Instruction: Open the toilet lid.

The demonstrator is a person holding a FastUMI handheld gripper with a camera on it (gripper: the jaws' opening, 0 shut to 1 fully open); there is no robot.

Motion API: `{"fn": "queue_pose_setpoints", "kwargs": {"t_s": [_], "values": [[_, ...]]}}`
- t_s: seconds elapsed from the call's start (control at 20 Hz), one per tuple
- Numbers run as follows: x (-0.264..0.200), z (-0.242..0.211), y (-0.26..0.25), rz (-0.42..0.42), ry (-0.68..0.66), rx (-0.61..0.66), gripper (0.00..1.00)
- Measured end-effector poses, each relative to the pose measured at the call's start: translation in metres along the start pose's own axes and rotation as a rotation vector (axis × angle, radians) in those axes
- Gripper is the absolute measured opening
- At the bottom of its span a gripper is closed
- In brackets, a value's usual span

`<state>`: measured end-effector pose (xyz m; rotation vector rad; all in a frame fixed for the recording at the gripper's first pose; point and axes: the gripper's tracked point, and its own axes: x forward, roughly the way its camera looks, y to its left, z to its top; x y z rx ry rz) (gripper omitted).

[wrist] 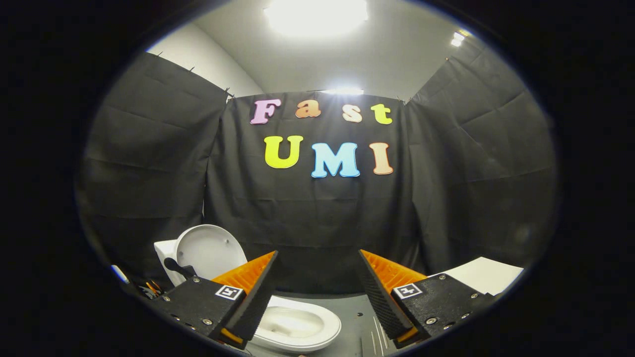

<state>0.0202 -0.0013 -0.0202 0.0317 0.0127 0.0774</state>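
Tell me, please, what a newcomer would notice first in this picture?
Probably the white toilet bowl low down, just beyond the gripper, whose fingers stand wide apart with nothing between them. Its lid is up, leaning back against the tank behind the left finger. A bright ceiling light glares above the black cloth wall.

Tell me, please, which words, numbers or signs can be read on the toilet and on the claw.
Toilet lid, standing raised: none.
Toilet bowl: none.
Claw, open and holding nothing: a square marker on each finger, pattern only, no words.
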Motion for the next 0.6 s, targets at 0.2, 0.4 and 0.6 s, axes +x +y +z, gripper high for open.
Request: {"fn": "queue_pose_setpoints", "kwargs": {"t_s": [0.2,0.4,0.6], "values": [[-0.007,-0.008,-0.027,-0.061,0.033,0.037,0.94],[-0.014,0.007,-0.041,-0.100,0.010,0.035,0.94],[-0.020,0.008,-0.034,-0.091,0.013,-0.001,0.94]]}}
